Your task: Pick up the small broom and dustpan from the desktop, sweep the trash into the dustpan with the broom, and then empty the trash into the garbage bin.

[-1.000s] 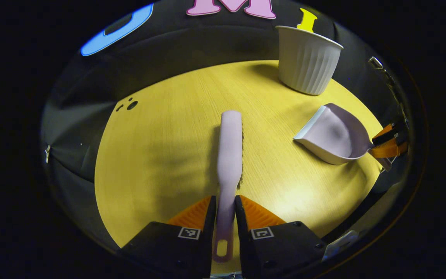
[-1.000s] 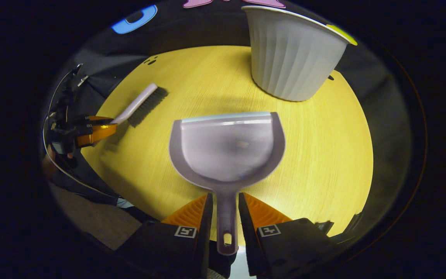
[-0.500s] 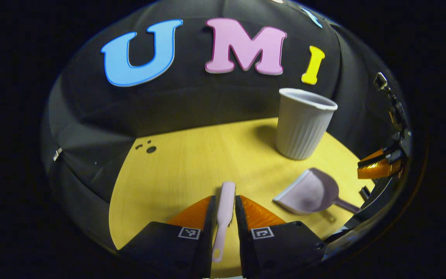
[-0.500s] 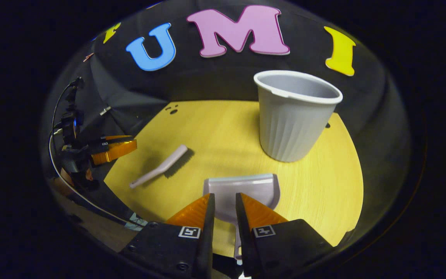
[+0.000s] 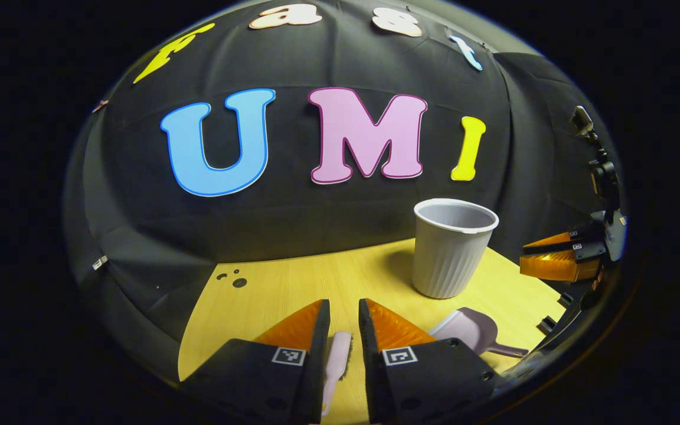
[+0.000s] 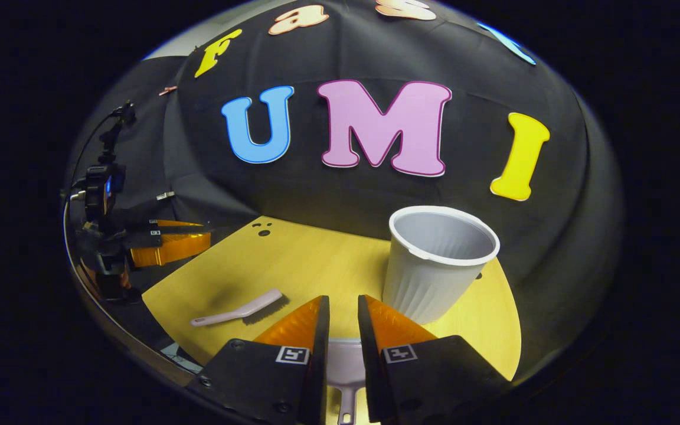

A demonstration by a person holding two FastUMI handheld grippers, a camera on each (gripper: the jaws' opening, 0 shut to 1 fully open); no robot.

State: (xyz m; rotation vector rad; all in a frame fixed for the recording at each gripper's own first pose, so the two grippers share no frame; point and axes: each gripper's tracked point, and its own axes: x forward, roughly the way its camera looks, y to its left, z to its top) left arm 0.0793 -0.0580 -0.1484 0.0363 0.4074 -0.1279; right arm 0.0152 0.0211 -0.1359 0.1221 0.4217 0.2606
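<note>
Wall: a black draped cloth backdrop [image 5: 293,224] is hanging behind and curving around the table.
Furniture: a yellow wood-grain tabletop [image 5: 328,277] is catching overhead light.
Marks: small dark holes [image 5: 235,281] are sitting near its far-left edge.

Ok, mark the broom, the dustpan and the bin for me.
broom [image 6: 239,310]: right gripper view, middle of its back, lying on the table.
dustpan [image 5: 474,329]: left gripper view, inside of the scoop.
bin [image 6: 428,277]: right gripper view, ribbed outer wall.

You see a wood-grain tabletop [image 5: 293,283], a ribbed matt plastic bin [image 5: 451,251], and a smooth plastic broom [image 6: 239,308] and dustpan [image 5: 473,330].
</note>
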